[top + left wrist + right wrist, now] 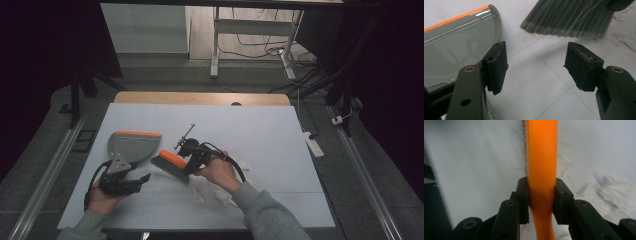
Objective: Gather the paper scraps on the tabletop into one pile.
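Two tools at work: right gripper (541, 200) clamped on brush (171, 165) by its orange back, bristles down to sweep; left gripper (536, 67) spread wide, empty, beside dustpan (131, 145), likely about to steady it. White scraps (220, 196) near front edge of table (270, 130); plenty of bare room beyond

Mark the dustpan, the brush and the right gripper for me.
dustpan (131, 146): high view, on its grey pan face.
brush (173, 159): high view, on its orange back.
right gripper (541, 200): right gripper view, between the jaws clamped on the orange handle.
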Demonstrator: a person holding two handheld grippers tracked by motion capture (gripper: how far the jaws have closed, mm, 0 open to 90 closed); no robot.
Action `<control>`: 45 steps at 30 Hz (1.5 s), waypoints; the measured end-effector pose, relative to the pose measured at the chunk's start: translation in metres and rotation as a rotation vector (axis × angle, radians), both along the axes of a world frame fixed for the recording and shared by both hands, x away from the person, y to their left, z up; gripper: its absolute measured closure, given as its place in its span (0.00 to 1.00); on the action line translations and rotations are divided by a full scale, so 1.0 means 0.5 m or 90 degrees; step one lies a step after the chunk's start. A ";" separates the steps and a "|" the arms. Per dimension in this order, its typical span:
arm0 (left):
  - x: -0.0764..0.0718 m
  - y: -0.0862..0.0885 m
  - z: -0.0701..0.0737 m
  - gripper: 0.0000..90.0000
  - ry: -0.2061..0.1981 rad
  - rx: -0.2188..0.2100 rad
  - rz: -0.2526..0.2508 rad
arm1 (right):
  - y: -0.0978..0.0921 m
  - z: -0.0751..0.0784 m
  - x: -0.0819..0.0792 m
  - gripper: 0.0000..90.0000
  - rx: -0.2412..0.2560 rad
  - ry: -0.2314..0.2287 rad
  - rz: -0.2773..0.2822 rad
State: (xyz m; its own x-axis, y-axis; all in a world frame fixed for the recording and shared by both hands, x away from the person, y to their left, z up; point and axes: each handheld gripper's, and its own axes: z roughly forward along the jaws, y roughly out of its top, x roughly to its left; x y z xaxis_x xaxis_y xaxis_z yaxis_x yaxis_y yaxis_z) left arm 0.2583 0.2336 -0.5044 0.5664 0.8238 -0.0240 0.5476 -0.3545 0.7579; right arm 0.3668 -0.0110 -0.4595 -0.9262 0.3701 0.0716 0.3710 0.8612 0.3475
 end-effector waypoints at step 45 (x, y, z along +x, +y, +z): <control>0.000 0.002 -0.008 0.40 0.008 0.002 -0.007 | -0.116 -0.009 0.146 0.78 0.027 0.034 -0.224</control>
